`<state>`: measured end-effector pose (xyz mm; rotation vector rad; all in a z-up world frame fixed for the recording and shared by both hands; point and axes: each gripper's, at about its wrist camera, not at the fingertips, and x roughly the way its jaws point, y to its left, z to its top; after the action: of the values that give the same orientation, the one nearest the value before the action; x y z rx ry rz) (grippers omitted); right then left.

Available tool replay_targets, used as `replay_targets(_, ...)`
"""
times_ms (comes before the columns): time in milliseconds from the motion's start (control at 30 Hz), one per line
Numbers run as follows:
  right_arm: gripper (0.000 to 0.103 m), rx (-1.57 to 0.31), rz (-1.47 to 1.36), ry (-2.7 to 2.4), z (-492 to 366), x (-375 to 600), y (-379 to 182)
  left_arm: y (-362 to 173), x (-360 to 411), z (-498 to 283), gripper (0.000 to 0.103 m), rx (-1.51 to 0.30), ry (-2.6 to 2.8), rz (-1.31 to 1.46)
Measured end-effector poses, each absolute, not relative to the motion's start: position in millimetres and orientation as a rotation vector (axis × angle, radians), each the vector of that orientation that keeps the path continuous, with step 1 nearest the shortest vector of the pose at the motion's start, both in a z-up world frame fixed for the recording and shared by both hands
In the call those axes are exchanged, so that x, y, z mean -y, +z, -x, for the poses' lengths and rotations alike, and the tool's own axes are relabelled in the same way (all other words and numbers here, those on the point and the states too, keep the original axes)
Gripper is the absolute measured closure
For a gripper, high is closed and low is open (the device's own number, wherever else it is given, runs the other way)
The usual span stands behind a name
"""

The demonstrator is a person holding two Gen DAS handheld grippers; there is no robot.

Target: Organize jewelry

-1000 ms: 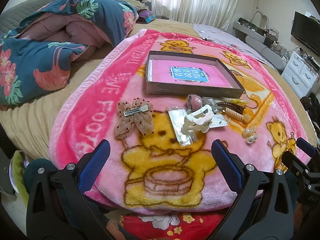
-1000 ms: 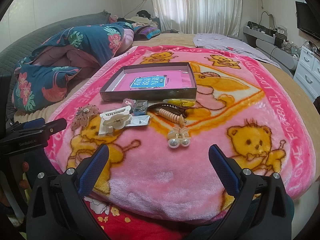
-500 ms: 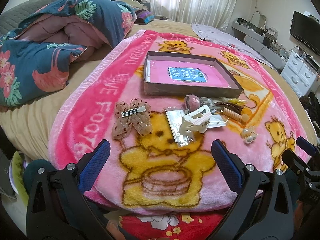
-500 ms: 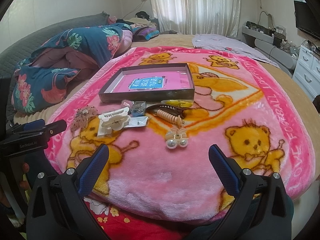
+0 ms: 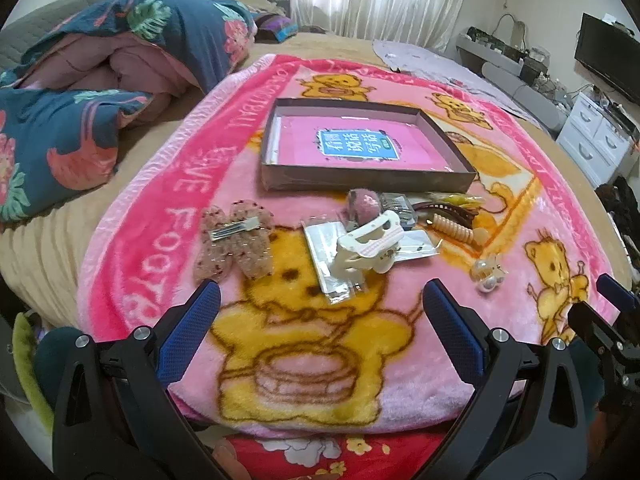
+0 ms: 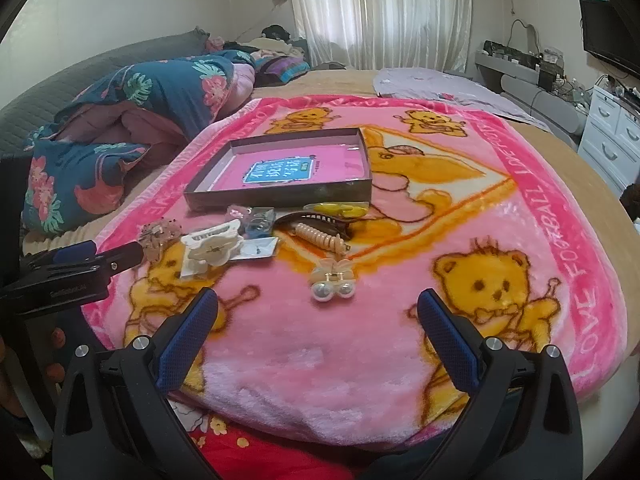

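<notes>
A shallow dark box [image 5: 440, 178] [image 6: 280, 196] with a pink bottom sits on the pink bear blanket. In front of it lie a bow hair clip [image 5: 234, 240] [image 6: 160, 236], a white claw clip [image 5: 370, 242] [image 6: 214, 246], clear plastic packets [image 5: 324, 256], a pink fuzzy piece [image 5: 362, 204], a beige spiral clip [image 5: 454, 230] [image 6: 320, 238], a dark comb clip [image 6: 320, 218] and a pearl clip [image 5: 486, 274] [image 6: 334, 280]. My left gripper [image 5: 320, 320] is open and empty, short of the white claw clip. My right gripper [image 6: 318, 322] is open and empty, just short of the pearl clip.
A folded blue floral quilt [image 5: 80, 92] [image 6: 132, 120] lies at the left of the bed. A lilac cloth [image 6: 452, 84] lies at the far right. White drawers [image 5: 596, 144] and a TV [image 5: 608, 56] stand to the right of the bed.
Both grippers have crept slightly forward toward the items. Nothing on the blanket has moved and both stay open.
</notes>
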<state>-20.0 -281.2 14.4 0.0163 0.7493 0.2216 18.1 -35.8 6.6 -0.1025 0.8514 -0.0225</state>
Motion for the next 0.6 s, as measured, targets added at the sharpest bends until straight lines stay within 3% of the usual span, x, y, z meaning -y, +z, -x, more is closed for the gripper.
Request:
replay_targets(300, 0.004, -0.783, -0.026, 0.245, -16, 293, 7, 7, 40, -42, 0.008, -0.837, -0.055, 0.119)
replay_targets(600, 0.004, -0.825, -0.004, 0.253, -63, 296, -10, 4, -13, -69, 0.008, -0.843, -0.006, 0.172)
